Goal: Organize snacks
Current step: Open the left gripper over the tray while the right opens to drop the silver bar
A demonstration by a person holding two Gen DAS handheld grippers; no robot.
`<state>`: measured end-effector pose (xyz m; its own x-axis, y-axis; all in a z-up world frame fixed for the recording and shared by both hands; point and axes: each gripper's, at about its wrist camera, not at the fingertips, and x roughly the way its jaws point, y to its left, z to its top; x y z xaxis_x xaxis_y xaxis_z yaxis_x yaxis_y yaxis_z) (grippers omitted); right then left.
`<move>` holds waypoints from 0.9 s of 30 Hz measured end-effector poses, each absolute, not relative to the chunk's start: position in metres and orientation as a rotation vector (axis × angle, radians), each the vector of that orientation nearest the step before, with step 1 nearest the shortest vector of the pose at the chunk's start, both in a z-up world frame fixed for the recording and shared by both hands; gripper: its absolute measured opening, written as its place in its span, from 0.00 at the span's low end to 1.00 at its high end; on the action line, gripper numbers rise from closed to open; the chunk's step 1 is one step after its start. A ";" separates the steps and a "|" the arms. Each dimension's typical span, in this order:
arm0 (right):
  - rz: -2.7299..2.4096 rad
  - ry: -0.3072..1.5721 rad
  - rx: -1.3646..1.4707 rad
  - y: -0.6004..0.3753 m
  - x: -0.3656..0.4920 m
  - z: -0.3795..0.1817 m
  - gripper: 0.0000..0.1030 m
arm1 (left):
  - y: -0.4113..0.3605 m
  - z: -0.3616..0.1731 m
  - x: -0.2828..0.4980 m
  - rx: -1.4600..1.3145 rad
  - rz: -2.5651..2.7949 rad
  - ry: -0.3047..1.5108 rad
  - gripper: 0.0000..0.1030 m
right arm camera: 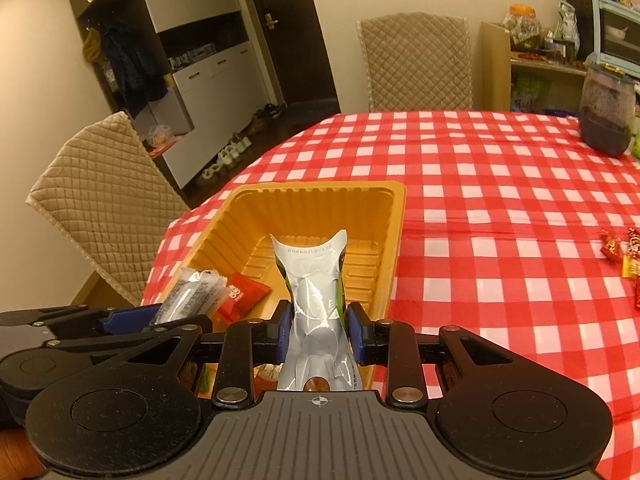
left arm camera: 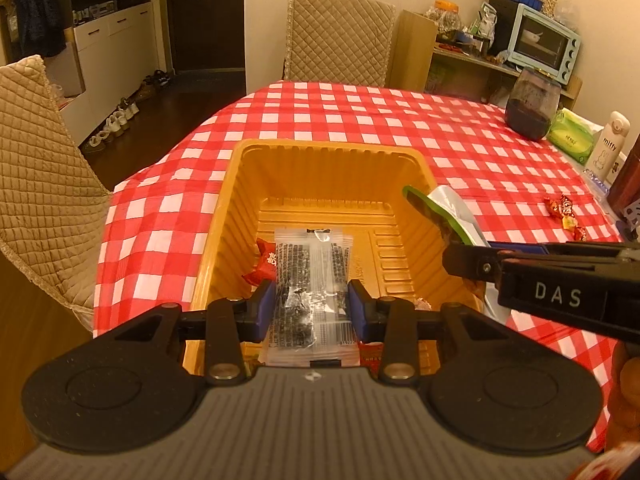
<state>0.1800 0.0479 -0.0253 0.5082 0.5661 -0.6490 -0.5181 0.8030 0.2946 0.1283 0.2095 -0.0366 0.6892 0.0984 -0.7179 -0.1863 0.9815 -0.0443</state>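
Left hand-held gripper (left arm camera: 312, 306) clamps crinkly clear packet (left arm camera: 310, 276); right hand-held gripper (right arm camera: 318, 330) pinches creased silver foil pouch (right arm camera: 316, 300); both over ribbed orange plastic tray (left arm camera: 240, 216) on checked surface (left arm camera: 460, 148)

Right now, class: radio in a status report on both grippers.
Left gripper shut on clear packet. Right gripper shut on silver pouch. Both over yellow tray. Nothing blocking.

Warm, dim indoor light throughout; strong orange cast. Fisheye bending and dark vignetting noted at corners. Centre sharp; slight blur at lower edges. Soft shadows only.
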 end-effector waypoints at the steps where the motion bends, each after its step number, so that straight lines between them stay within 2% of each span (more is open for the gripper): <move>1: 0.652 0.809 0.067 0.050 0.182 -0.027 0.29 | 0.210 -0.038 0.131 -0.117 0.157 0.797 0.35; 9: 0.641 0.825 0.076 0.052 0.192 -0.036 0.29 | 0.214 -0.043 0.142 -0.106 0.147 0.794 0.33; 27: 0.695 0.842 0.138 0.054 0.184 -0.031 0.29 | 0.231 -0.023 0.115 -0.170 0.218 0.745 0.34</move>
<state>0.1842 0.0545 -0.0312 0.4617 0.6154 -0.6388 -0.5102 0.7734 0.3763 0.1146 0.2308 -0.0227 0.7142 0.1361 -0.6866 -0.2562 0.9637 -0.0755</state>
